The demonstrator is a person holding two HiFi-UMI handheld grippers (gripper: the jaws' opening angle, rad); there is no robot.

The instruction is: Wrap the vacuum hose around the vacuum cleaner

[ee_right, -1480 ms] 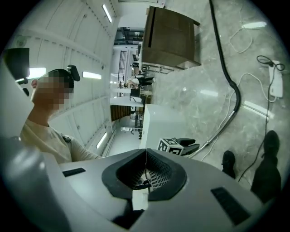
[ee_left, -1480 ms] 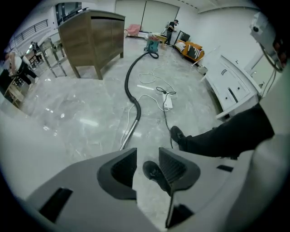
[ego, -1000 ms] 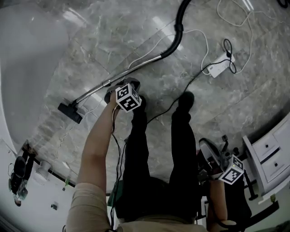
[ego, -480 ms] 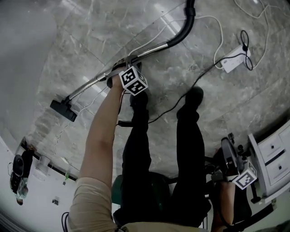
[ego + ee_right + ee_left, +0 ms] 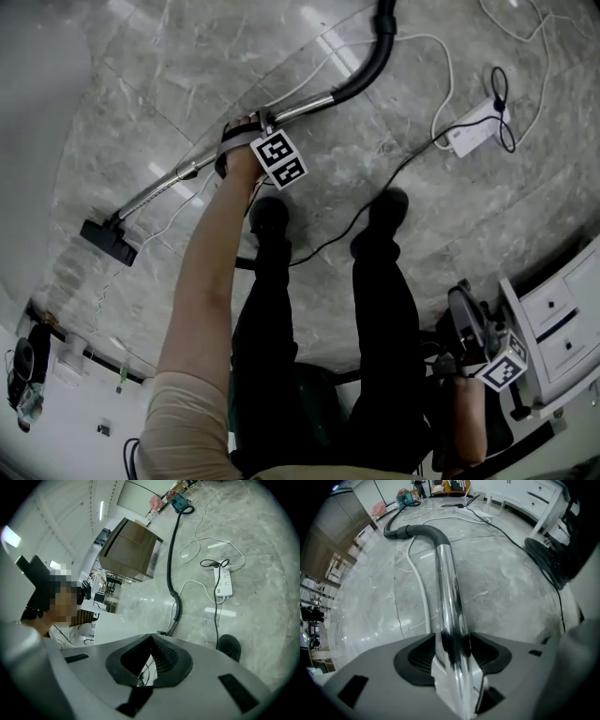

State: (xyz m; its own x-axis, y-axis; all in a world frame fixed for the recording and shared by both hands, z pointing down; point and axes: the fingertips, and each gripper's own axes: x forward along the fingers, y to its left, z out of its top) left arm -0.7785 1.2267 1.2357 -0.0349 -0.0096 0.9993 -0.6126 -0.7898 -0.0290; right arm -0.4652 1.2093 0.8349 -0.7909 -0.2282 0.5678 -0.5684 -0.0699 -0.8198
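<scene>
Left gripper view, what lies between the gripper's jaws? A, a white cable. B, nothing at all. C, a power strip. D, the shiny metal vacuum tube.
D: the shiny metal vacuum tube runs straight through the left gripper, between its two jaws, which are opening at this moment.

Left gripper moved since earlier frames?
Yes. Against the power strip, the left gripper shifted up-frame, away from the person; its jaws are opening around the metal wand.
</scene>
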